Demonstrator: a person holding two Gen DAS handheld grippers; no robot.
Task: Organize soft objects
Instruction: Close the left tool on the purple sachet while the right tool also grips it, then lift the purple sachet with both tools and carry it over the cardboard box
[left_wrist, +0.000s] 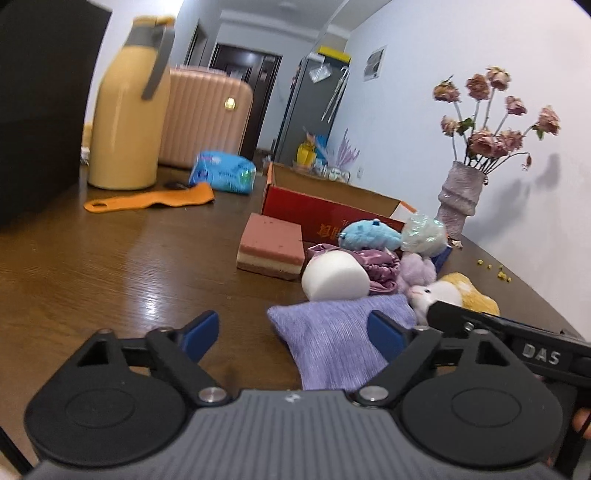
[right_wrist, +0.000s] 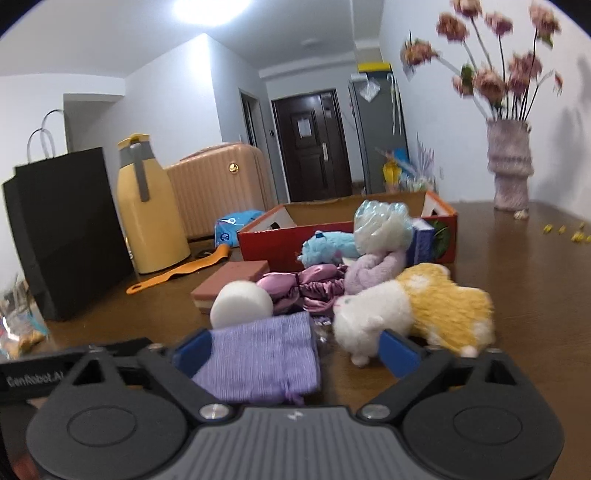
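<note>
A heap of soft things lies on the brown table before a red cardboard box (left_wrist: 332, 216) (right_wrist: 288, 242). Nearest is a lilac fabric pouch (left_wrist: 332, 339) (right_wrist: 258, 358). My left gripper (left_wrist: 293, 334) stands open, its right pad over the pouch's edge. My right gripper (right_wrist: 295, 350) is open too, with the pouch by its left pad and a white-and-yellow plush hamster (right_wrist: 417, 306) (left_wrist: 456, 291) by its right pad. Behind them lie a white foam cylinder (left_wrist: 334, 277) (right_wrist: 240, 302), a pink layered sponge (left_wrist: 271, 243), purple satin cloth (right_wrist: 306, 290) and a blue plush (left_wrist: 369, 234) (right_wrist: 325, 245).
A yellow jug (left_wrist: 127, 118) (right_wrist: 147, 210), a pink suitcase (right_wrist: 221, 188) and a black paper bag (right_wrist: 62, 229) stand at the back left. A vase of dried flowers (left_wrist: 460, 195) (right_wrist: 509, 166) stands against the right wall. An orange strap (left_wrist: 151, 199) and a blue tissue pack (left_wrist: 223, 171) lie near the jug.
</note>
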